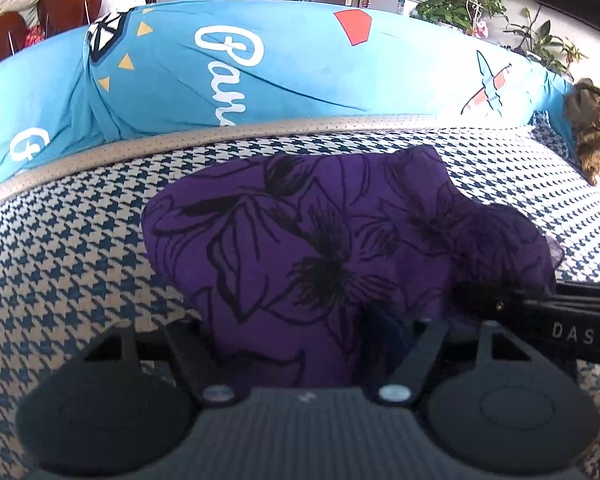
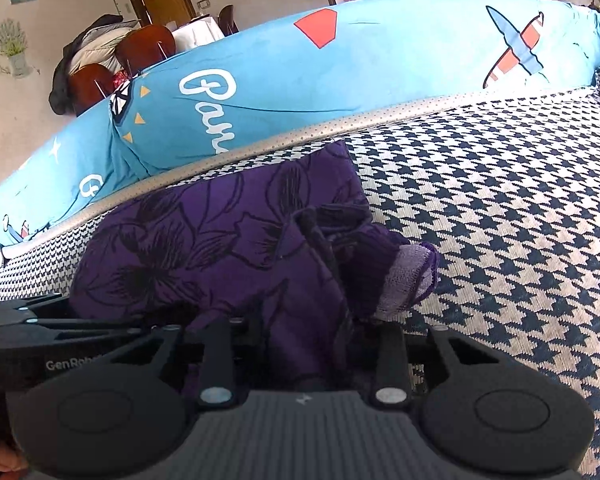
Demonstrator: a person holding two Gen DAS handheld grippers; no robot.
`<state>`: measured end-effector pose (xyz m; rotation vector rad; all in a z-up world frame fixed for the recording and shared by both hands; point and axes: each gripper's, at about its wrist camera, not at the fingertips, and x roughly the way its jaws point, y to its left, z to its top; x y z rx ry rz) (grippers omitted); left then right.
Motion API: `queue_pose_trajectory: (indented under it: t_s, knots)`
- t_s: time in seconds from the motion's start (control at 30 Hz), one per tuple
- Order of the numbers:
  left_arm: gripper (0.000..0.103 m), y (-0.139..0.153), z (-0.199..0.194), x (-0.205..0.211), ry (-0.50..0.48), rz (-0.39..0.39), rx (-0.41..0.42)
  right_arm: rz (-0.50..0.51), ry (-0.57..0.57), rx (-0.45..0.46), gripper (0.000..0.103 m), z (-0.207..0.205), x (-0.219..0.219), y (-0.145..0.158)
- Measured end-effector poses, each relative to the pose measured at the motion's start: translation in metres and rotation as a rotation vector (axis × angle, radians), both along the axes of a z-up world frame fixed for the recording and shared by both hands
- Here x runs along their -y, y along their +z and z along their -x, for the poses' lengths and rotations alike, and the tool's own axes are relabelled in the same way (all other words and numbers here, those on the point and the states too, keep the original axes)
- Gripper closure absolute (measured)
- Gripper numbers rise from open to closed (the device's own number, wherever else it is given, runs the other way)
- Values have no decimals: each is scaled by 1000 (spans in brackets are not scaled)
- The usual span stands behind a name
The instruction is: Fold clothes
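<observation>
Left wrist view: your left gripper [image 1: 300, 344] and right gripper [image 2: 300, 344] both pinch the purple flowered garment [image 1: 300, 240], so lift evenly.

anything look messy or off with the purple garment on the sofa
Yes: the purple floral garment lies mostly flat on the houndstooth sofa cover, but its right edge is bunched into a lump, with a paler lilac inner layer turned out. That corner needs smoothing.
</observation>
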<state>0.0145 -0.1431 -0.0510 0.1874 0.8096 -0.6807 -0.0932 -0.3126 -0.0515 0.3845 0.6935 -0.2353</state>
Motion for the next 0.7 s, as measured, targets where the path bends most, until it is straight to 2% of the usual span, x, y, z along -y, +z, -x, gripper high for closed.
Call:
queue_pose_trajectory:
  t_s: [0.1, 0.17, 0.33, 0.4, 0.5, 0.6, 0.67, 0.7]
  knots:
    - [23, -4, -4, -2, 9, 13, -25, -28, -13, -10, 68, -1, 4, -2]
    - [13, -8, -8, -3, 25, 27, -54, -46, -22, -17, 62, -1, 7, -4]
    - [7, -15, -16, -6, 54, 59, -117, -92, -39, -25, 60, -1, 13, -7]
    - [10, -16, -14, -6, 52, 57, -107, -91, -41, -25, 59, -1, 13, -7]
    - [21, -12, -7, -4, 47, 49, -74, -72, -38, -23, 65, -1, 10, -5]
    - [37, -6, -1, -4, 61, 46, -39, -15, -22, -5, 71, 0, 3, 0]
    - [52, -1, 2, -6, 80, 47, -23, 24, -12, 13, 72, 1, -3, 4]
    - [55, 2, 3, -7, 90, 47, -17, 41, -9, 22, 73, 2, -5, 6]
